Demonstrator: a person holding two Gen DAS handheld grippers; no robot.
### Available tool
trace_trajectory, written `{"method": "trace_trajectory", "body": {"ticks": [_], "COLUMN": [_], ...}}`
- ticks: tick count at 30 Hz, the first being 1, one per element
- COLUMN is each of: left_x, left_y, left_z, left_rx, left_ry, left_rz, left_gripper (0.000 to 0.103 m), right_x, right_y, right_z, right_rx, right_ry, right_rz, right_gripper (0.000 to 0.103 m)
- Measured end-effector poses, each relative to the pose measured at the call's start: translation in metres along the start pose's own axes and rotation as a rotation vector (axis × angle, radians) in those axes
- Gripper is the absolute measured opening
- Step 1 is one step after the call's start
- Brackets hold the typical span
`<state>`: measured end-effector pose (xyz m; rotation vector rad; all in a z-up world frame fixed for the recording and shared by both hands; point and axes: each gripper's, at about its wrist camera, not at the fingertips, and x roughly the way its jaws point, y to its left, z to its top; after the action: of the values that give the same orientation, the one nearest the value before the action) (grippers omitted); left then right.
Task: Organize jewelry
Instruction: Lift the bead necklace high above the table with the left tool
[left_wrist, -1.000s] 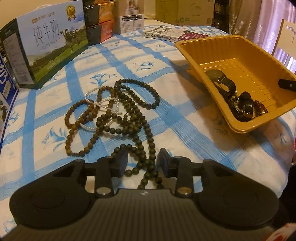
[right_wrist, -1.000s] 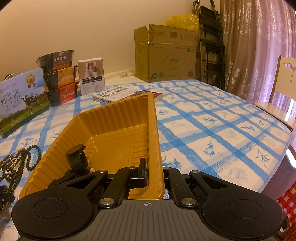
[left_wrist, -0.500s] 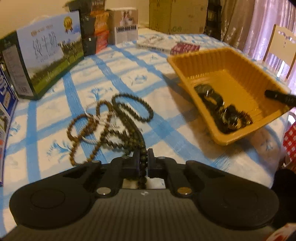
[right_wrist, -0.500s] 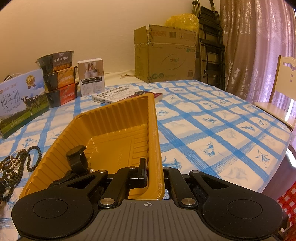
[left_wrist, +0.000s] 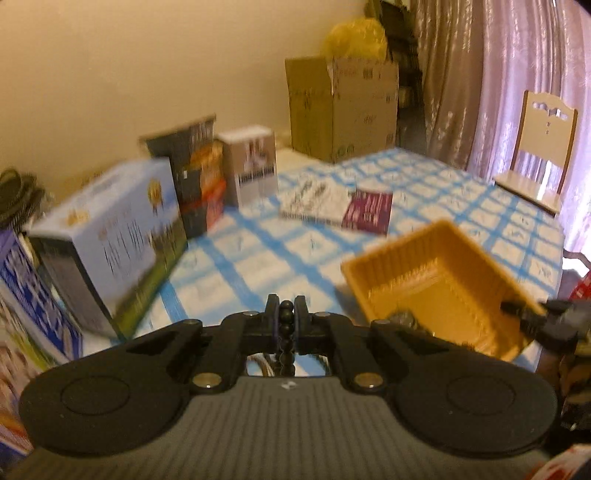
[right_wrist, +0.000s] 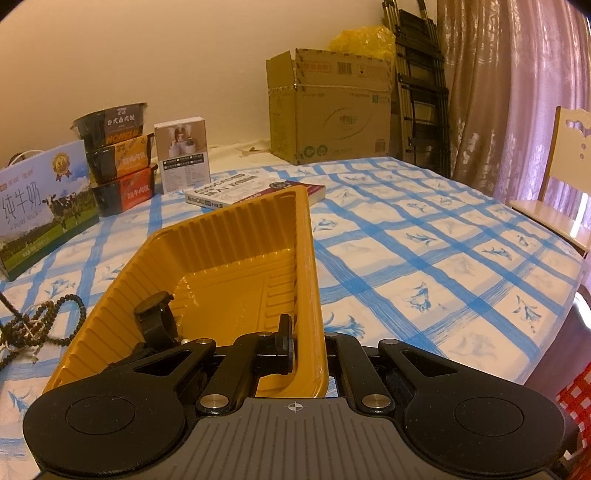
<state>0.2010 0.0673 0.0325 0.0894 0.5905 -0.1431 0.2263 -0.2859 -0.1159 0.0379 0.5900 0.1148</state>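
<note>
My left gripper (left_wrist: 285, 306) is shut on a strand of dark beads (left_wrist: 285, 326), which hangs down between the fingers, high above the table. The view is blurred. The rest of the bead pile (right_wrist: 44, 321) lies on the blue-checked cloth left of the yellow tray (right_wrist: 236, 251), with a taut strand rising from it at the left edge. My right gripper (right_wrist: 306, 332) is shut on the tray's near right rim, with one finger inside the wall. A black watch (right_wrist: 153, 314) lies in the tray. The left wrist view shows the tray (left_wrist: 436, 273) at lower right.
A milk carton box (right_wrist: 40, 206), stacked food bowls (right_wrist: 118, 158), a small white box (right_wrist: 183, 155) and a book (right_wrist: 236, 188) stand at the back left. A cardboard box (right_wrist: 328, 110) stands behind. A wooden chair (right_wrist: 565, 184) is at the right edge.
My left gripper closed on the dark bead strand and rose well above the table with it. The bead pile shifted and stretched in the right wrist view. My right gripper stayed put on the tray.
</note>
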Motion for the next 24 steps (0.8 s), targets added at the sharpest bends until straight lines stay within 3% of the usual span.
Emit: {"method": "trace_trajectory", "body": {"ticks": [14, 24], "left_x": [-0.050, -0.072], "left_y": [-0.001, -0.010], "left_z": [0.105, 0.145], "left_rx": [0.084, 0.089], "left_ry": [-0.156, -0.217], "left_rz": [0.021, -0.003], "left_gripper": [0.006, 0.006], "right_x": [0.001, 0.000], "right_y": [0.009, 0.012], "right_z": [0.009, 0.013], "right_rx": [-0.012, -0.064], "right_ry": [0.006, 0.019], "right_rz": [-0.003, -0.009], "right_gripper": [0.004, 0.004]}}
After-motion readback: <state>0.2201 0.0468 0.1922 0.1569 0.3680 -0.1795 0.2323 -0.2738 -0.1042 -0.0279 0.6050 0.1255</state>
